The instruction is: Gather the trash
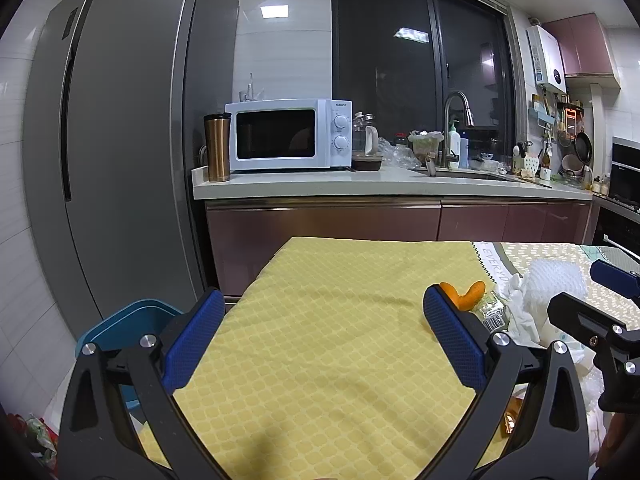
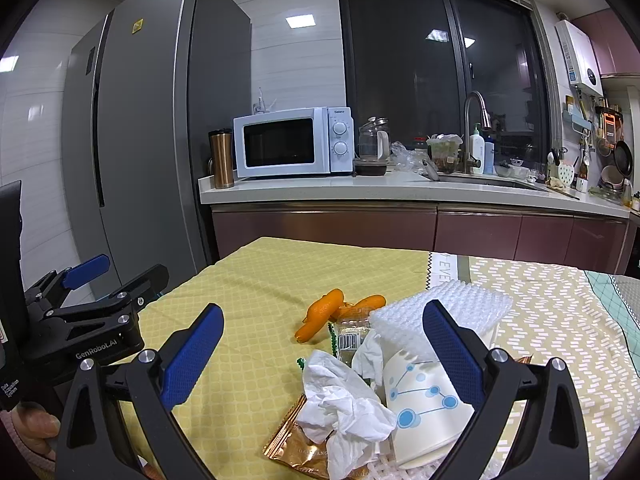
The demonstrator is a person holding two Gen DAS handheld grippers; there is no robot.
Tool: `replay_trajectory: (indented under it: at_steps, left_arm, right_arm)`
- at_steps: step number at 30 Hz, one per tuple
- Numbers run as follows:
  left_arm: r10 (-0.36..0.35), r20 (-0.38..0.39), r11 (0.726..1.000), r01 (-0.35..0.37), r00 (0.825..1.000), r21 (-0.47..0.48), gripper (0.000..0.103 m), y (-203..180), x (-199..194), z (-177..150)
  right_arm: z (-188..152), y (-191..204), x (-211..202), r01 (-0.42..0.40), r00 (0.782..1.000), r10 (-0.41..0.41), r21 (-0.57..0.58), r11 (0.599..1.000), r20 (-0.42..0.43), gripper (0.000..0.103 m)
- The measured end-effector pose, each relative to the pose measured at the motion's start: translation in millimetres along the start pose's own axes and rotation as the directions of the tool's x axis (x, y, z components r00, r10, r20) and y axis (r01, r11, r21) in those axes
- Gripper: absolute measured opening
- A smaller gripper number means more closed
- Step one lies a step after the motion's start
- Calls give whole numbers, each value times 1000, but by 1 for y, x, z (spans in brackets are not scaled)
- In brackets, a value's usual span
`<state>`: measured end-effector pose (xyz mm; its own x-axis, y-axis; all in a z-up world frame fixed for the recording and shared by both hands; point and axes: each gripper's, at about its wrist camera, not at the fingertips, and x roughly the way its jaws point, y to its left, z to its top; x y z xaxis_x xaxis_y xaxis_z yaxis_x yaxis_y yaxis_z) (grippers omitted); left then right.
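Observation:
A pile of trash lies on the yellow tablecloth (image 2: 240, 300): orange peel (image 2: 320, 314), a clear wrapper (image 2: 352, 332), crumpled white tissue (image 2: 340, 396), a gold foil packet (image 2: 288, 444), a paper cup with blue dots (image 2: 424, 404) on its side, and white bubble wrap (image 2: 452, 308). My right gripper (image 2: 322, 344) is open, its fingers on either side of the pile, just above it. My left gripper (image 1: 320, 336) is open and empty over bare yellow cloth (image 1: 320, 320), left of the pile. The peel (image 1: 468, 294) and bubble wrap (image 1: 556, 284) show in the left wrist view.
A blue bin (image 1: 132, 324) stands on the floor left of the table. A grey fridge (image 1: 112, 140) is at the left. Behind the table is a counter (image 1: 360, 186) with a microwave (image 1: 288, 134), a copper tumbler (image 1: 217, 148) and a sink.

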<state>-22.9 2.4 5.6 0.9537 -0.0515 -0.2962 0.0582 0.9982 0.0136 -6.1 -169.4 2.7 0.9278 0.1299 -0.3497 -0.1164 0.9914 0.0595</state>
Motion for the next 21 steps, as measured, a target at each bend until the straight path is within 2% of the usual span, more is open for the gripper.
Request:
replay_trajectory:
  at_steps: [12,17,21]
  left_arm:
    - [-53,-34,998,54,998,14,98,-9,8,-1]
    - [-135,-73,989,138,988,43,98,-23,15,-5]
    - [-235,-111,968,243,966,66,98,-40,20,-8]
  right_arm:
    - [2,-23,-7,37,999,-36,27,999,-4,96]
    - [-1,-56,-9,84,996,-81,97,992,-33,96]
    - [-7,-83,-9,96,994,-85,166,981,-71,96]
